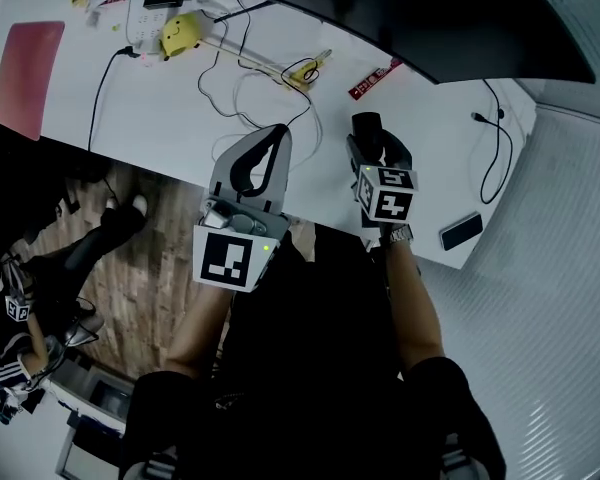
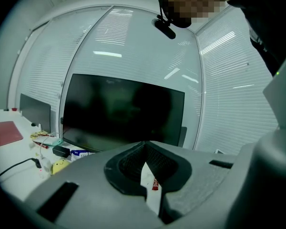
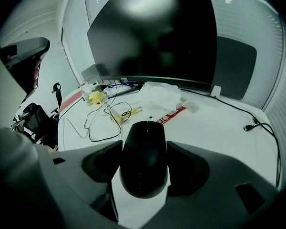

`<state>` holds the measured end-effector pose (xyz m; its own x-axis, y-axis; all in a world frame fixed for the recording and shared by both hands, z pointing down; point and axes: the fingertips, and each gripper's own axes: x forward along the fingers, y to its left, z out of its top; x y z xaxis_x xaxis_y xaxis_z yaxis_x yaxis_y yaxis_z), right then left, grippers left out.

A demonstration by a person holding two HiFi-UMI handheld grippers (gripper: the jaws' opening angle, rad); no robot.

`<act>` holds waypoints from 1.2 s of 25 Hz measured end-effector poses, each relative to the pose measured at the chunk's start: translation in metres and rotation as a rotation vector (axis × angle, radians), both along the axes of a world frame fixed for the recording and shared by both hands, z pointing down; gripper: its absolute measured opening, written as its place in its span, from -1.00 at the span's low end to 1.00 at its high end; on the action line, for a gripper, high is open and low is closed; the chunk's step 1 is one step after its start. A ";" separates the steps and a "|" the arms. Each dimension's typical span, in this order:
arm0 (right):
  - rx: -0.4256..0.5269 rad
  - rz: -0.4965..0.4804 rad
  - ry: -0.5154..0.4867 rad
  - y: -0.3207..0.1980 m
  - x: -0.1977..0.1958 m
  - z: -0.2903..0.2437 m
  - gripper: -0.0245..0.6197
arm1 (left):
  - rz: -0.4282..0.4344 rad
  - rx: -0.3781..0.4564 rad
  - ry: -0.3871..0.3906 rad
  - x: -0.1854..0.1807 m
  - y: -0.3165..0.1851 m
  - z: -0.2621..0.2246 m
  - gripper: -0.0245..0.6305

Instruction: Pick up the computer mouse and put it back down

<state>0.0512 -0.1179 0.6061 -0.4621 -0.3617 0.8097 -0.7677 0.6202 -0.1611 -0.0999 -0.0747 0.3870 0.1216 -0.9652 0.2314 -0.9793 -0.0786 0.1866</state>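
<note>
The black computer mouse (image 3: 144,163) sits between the jaws of my right gripper (image 3: 144,147), which press on both of its sides. In the head view the mouse (image 1: 367,128) is over the white desk (image 1: 160,118) close to its front edge, held by the right gripper (image 1: 370,140); whether it touches the desk I cannot tell. My left gripper (image 1: 277,134) hovers just to the left, jaws shut with nothing between them. In the left gripper view the left gripper (image 2: 145,152) points up at the monitor (image 2: 119,113), with only a thin sliver between its jaws.
A large dark monitor (image 1: 430,18) stands at the back. Loose cables (image 1: 240,93), a red wrapper strip (image 1: 373,78), a yellow toy (image 1: 180,35) and a pink pad (image 1: 25,73) lie on the desk. A black phone (image 1: 461,231) rests at the right corner. Crumpled white paper (image 3: 159,93) lies under the monitor.
</note>
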 end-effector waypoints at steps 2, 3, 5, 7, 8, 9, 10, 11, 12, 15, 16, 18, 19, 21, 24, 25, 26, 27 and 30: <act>-0.021 0.004 0.011 0.002 0.001 0.011 -0.05 | -0.004 -0.006 0.003 -0.002 -0.001 0.004 -0.90; -0.031 0.003 0.016 0.004 0.001 0.016 -0.05 | -0.006 -0.009 0.005 -0.002 -0.001 0.006 -0.90; -0.047 -0.001 0.027 0.006 0.000 0.025 -0.05 | -0.008 -0.016 0.008 -0.003 -0.001 0.010 -0.91; -0.059 -0.003 0.036 0.009 0.000 0.032 -0.05 | -0.006 -0.020 0.008 -0.003 -0.001 0.013 -0.90; -0.065 -0.004 0.041 0.010 0.001 0.035 -0.05 | -0.003 -0.022 0.009 -0.002 -0.001 0.014 -0.90; -0.070 -0.005 0.047 0.011 0.002 0.038 -0.05 | -0.001 -0.026 0.010 -0.001 -0.001 0.016 -0.90; -0.075 -0.005 0.054 0.012 0.003 0.042 -0.05 | 0.000 -0.030 0.011 -0.001 -0.001 0.017 -0.90; -0.081 -0.004 0.059 0.013 0.004 0.045 -0.05 | 0.002 -0.033 0.011 -0.001 -0.001 0.018 -0.90; -0.088 -0.001 0.062 0.014 0.004 0.048 -0.05 | 0.002 -0.036 0.010 -0.001 0.000 0.020 -0.91; -0.111 0.007 0.067 0.017 0.007 0.054 -0.05 | -0.003 -0.043 0.012 -0.004 0.000 0.022 -0.90; -0.119 0.009 0.067 0.017 0.007 0.056 -0.05 | -0.005 -0.045 0.013 -0.004 0.001 0.023 -0.90; -0.130 0.014 0.068 0.019 0.007 0.059 -0.05 | -0.005 -0.050 0.014 -0.005 0.001 0.026 -0.90; -0.132 0.019 0.068 0.019 0.007 0.061 -0.05 | -0.003 -0.052 0.015 -0.005 0.001 0.027 -0.90; -0.135 0.027 0.070 0.020 0.008 0.063 -0.05 | -0.001 -0.054 0.017 -0.005 0.001 0.029 -0.90; -0.141 0.025 0.073 0.022 0.007 0.067 -0.05 | -0.001 -0.056 0.019 -0.005 0.001 0.031 -0.90; -0.143 0.025 0.072 0.023 0.006 0.068 -0.05 | -0.001 -0.057 0.020 -0.005 0.001 0.032 -0.90; -0.147 0.027 0.070 0.024 0.006 0.070 -0.05 | -0.002 -0.056 0.021 -0.005 0.002 0.032 -0.90; -0.152 0.030 0.068 0.025 0.006 0.071 -0.05 | -0.003 -0.055 0.022 -0.005 0.002 0.032 -0.90; -0.161 0.038 0.064 0.028 0.006 0.073 -0.05 | -0.002 -0.056 0.022 -0.006 0.004 0.032 -0.90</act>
<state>0.0577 -0.0903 0.6788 -0.3962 -0.2408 0.8860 -0.8018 0.5610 -0.2060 -0.1058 -0.0706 0.4190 0.1251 -0.9510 0.2826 -0.9750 -0.0651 0.2125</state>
